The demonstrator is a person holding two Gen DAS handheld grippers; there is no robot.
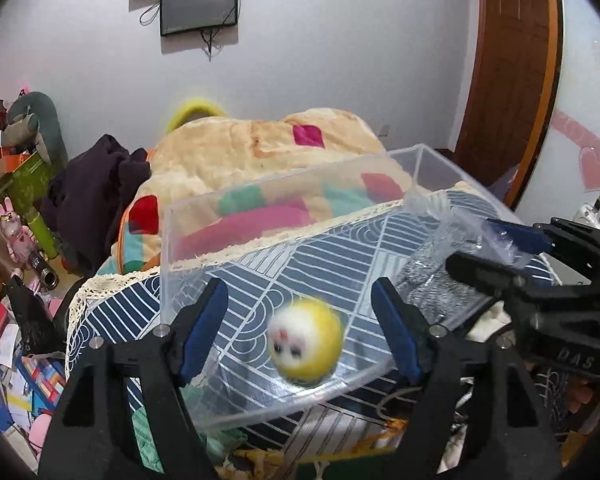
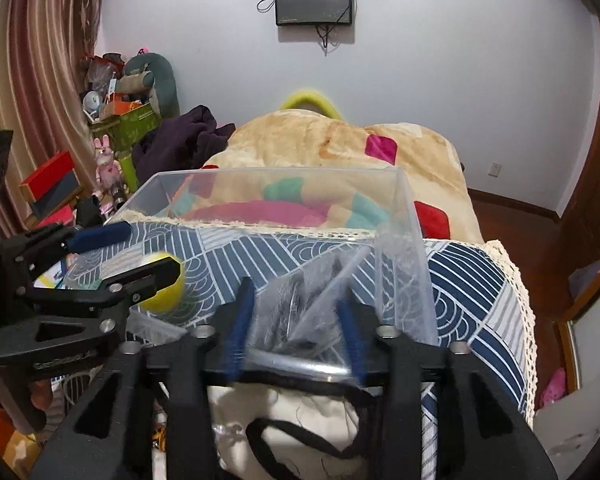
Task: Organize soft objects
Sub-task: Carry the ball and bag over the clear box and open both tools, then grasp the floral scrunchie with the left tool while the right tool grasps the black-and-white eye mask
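The left gripper point(image 1: 300, 320), jaws gaping wide and holding nothing, is hovering at the near wall of the clear bin point(image 1: 284, 216), the yellow plush ball point(image 1: 305, 342) blurring directly between them inside, while the right gripper point(image 2: 296, 320) is pinching a crinkly plastic bag point(image 2: 320, 292) at the bin's right end.

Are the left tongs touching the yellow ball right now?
Apart. The left wrist view shows the yellow ball blurred between the open left tongs, gaps on both sides.

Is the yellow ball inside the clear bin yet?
Inside. The yellow ball shows blurred within the clear bin's walls, free between the open left gripper fingers.
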